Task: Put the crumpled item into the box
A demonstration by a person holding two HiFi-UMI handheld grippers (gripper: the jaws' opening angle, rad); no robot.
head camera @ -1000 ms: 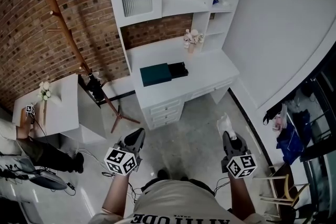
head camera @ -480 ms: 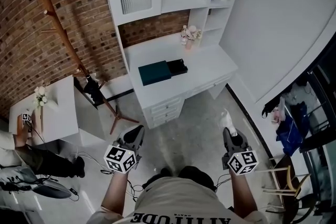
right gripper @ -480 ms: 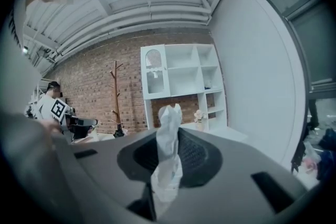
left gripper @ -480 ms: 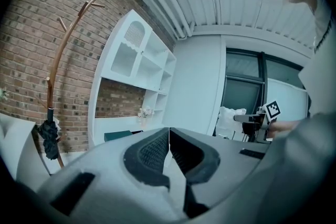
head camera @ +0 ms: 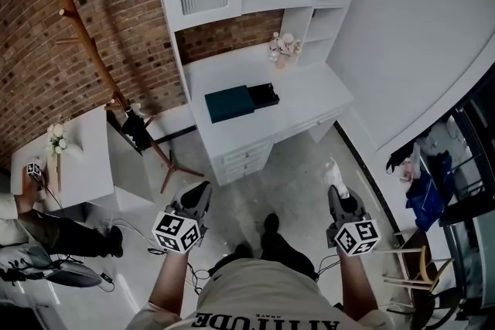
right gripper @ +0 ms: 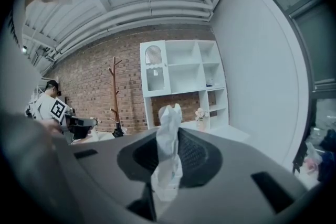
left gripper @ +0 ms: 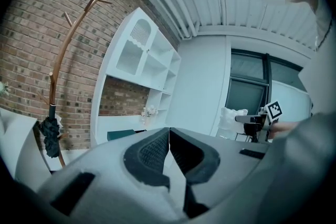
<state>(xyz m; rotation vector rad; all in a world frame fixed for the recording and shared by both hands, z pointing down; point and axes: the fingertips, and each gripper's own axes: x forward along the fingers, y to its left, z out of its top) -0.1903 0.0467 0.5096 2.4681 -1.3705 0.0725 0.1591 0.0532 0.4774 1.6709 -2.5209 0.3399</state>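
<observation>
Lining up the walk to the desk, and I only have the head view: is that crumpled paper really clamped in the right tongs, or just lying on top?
Observer: Clamped. The right gripper view shows the crumpled paper squeezed between the right tongs, its top poking above their tips.
Operator: And the left tongs, anything caught in them?
Observer: Nothing. The left gripper view shows the left tongs closed tip to tip, with nothing between them.
</observation>
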